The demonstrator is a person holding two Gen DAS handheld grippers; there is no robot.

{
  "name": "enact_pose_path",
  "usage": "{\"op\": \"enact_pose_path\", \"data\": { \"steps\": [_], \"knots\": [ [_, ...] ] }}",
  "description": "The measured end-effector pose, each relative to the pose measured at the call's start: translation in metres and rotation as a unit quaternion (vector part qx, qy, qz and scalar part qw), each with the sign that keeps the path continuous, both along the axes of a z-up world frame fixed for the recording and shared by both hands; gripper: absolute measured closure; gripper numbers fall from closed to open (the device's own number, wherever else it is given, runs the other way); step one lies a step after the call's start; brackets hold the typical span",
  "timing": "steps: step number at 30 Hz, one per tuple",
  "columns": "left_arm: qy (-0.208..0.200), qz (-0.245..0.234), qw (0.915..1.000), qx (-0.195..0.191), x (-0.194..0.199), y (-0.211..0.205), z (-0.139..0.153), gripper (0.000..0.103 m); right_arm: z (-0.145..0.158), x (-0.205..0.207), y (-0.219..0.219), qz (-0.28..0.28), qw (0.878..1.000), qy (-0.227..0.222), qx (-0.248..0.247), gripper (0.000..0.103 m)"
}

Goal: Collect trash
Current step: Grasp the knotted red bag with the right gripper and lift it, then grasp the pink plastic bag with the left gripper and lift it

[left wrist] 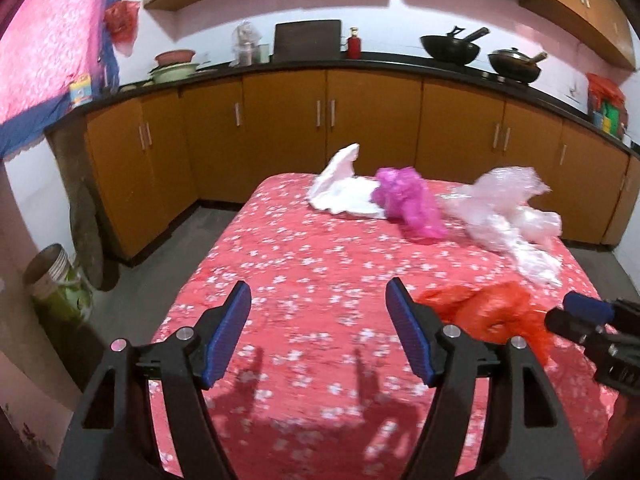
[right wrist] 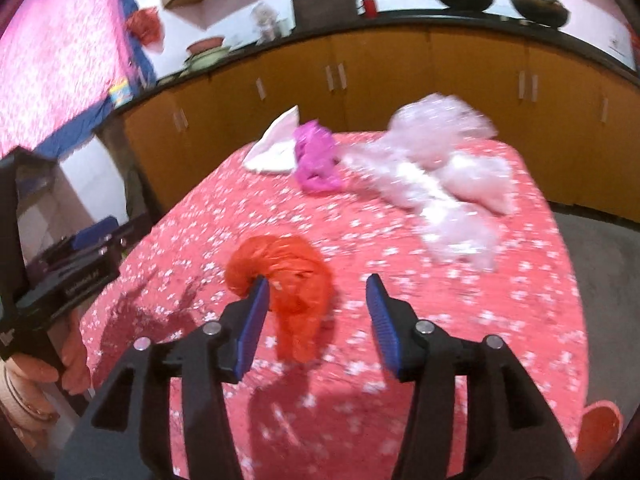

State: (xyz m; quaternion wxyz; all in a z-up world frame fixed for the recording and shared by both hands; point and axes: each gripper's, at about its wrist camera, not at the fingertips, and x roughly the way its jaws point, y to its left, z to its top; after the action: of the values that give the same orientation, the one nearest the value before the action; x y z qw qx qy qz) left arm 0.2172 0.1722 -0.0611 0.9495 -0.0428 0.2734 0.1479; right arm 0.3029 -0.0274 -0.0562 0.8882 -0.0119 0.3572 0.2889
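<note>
A crumpled orange plastic bag (right wrist: 288,280) lies on the red floral tablecloth (right wrist: 360,240); it also shows in the left wrist view (left wrist: 488,312). My right gripper (right wrist: 316,292) is open, its fingers on either side of the bag's near end, just above it. My left gripper (left wrist: 318,300) is open and empty over the cloth, left of the orange bag. At the far end lie a white paper (left wrist: 340,188), a magenta bag (left wrist: 408,204) and a pale pink clear bag (left wrist: 508,212); they also show in the right wrist view: paper (right wrist: 272,148), magenta bag (right wrist: 316,160), pale bag (right wrist: 444,176).
Orange kitchen cabinets (left wrist: 280,128) run behind the table under a black counter with woks (left wrist: 452,48) and bowls. A metal bin with a green liner (left wrist: 56,280) stands on the floor at the left. A red thing (right wrist: 600,428) shows past the table's right front corner.
</note>
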Motion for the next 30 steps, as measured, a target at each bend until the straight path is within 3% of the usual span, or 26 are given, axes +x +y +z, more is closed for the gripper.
{"op": "enact_pose_path", "data": {
  "steps": [6, 7, 9, 15, 24, 30],
  "knots": [
    [0.002, 0.009, 0.9999, -0.011, 0.009, 0.019, -0.008, 0.033, -0.016, 0.008, 0.02, 0.014, 0.999, 0.011, -0.029, 0.052],
    [0.002, 0.009, 0.9999, -0.011, 0.01, 0.02, -0.009, 0.033, -0.019, 0.01, 0.022, 0.015, 0.999, 0.012, -0.033, 0.054],
    [0.003, 0.008, 0.9999, -0.01, 0.013, 0.02, -0.01, 0.033, -0.024, 0.013, 0.026, 0.019, 0.999, 0.013, -0.042, 0.07],
    [0.009, 0.004, 0.9999, -0.007, 0.024, 0.02, -0.015, 0.033, -0.022, 0.019, 0.022, 0.004, 0.999, 0.004, -0.036, 0.085],
    [0.016, -0.006, 0.9998, -0.007, 0.057, 0.002, -0.018, 0.032, -0.012, 0.03, 0.002, -0.058, 0.996, -0.05, -0.046, 0.087],
    [0.024, -0.028, 0.9993, -0.009, 0.095, -0.02, -0.019, 0.029, -0.01, 0.036, -0.013, -0.086, 0.993, -0.062, -0.055, 0.087]
  ]
}}
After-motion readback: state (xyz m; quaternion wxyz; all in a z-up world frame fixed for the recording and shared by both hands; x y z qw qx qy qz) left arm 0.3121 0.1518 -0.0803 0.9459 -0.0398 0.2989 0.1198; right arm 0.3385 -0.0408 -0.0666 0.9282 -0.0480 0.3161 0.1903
